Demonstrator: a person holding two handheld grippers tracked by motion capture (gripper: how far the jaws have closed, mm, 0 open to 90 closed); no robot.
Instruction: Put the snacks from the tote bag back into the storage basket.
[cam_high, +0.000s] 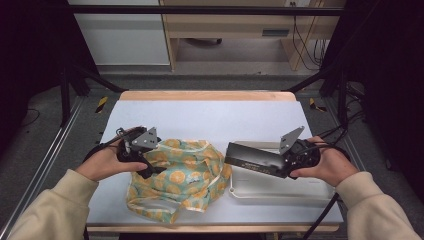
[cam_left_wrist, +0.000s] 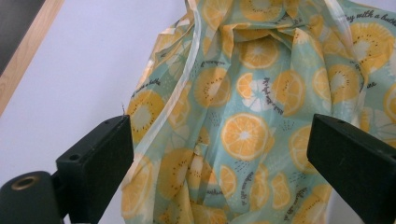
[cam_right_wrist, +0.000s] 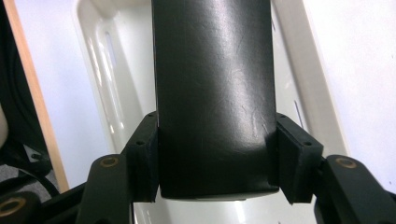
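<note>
Scene: a white-covered table (cam_high: 200, 117) with a wooden edge is seen from above, and a gripper is held in each of the person's hands.
Left gripper: the left gripper (cam_high: 145, 167) is seen at about 9 o'clock of the table, held at the left edge of the printed cloth.
Left gripper jaws: in the left gripper view the left gripper (cam_left_wrist: 219, 154) is shown with its jaws spread wide; the cloth is seen lying beyond and between them, and nothing is pinched.
Cloth: a mint-green cloth with an orange-slice print (cam_high: 180, 177) is crumpled in a heap on the table at about 7 o'clock, just beside the tray; it is seen close up in the left gripper view (cam_left_wrist: 261, 107), with black lettering printed among the slices.
Right gripper: the right gripper (cam_high: 280, 167) is held over the tray at about 4 o'clock of the table.
Right gripper jaws: in the right gripper view the right gripper (cam_right_wrist: 217, 156) is shown clamped at a middling width on the end of a black box, a pad pressed on each side.
Black box: a long black box (cam_high: 252, 159) is held roughly level, pointing toward 9 o'clock, above the tray; its smooth dark face (cam_right_wrist: 212, 93) is seen running up from the jaws.
Tray: a white tray (cam_high: 280, 192) is set on the table at 4 o'clock, under the box; its slotted wall (cam_right_wrist: 102, 60) is seen behind the box.
</note>
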